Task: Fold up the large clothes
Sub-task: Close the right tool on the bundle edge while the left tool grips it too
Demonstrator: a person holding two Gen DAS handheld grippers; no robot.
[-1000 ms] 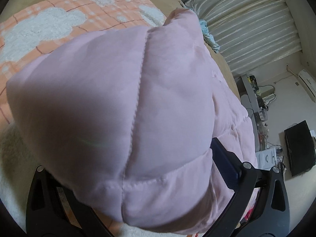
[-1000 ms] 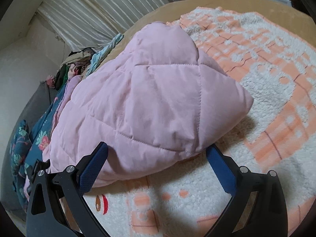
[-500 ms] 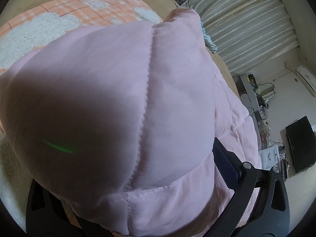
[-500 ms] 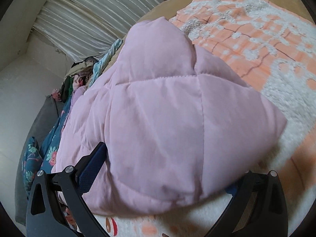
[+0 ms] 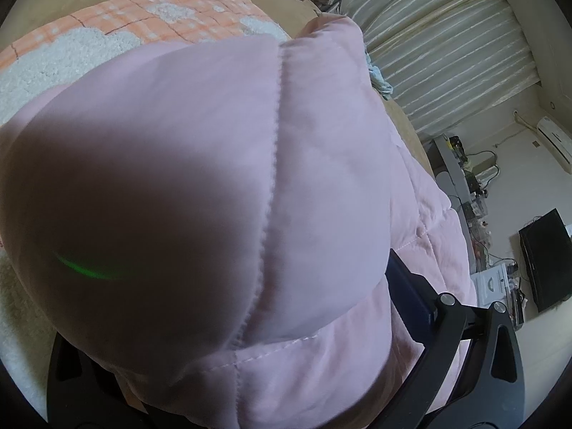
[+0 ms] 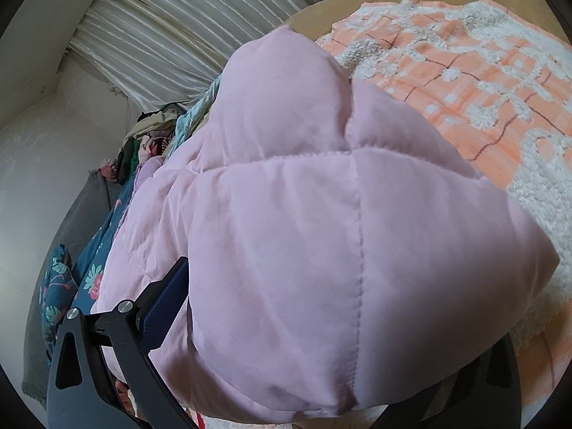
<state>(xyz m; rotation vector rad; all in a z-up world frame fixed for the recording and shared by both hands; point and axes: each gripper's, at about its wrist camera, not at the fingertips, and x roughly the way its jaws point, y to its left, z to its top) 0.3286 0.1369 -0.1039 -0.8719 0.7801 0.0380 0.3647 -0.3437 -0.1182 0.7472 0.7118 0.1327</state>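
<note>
Jacket (image 5: 221,193), pink and quilted, is swelling across both views compared with a second ago, so both grippers are pushing in under its puffy near edge as it lies heaped on the orange-and-white blanket (image 6: 475,82) on the bed. In the left view the left gripper (image 5: 250,375) is now buried: only its right finger (image 5: 411,296) is showing, pressed against the padding, and whether the jaws are clamped on fabric I cannot tell. The right gripper (image 6: 336,368) is spread wide, one finger (image 6: 161,307) along the jacket's left side and the other hidden beneath the bulge, so it too is straddling the bulk, not yet pinching. My judgement is that a scoop or grab for the next fold is beginning and the fold itself is not yet made. Around it, a clothes pile (image 6: 150,136) and a floral cushion (image 6: 60,286) are crowding the far side by the curtain (image 6: 171,35); the thick padding is blocking sight of the jaw tips.
</note>
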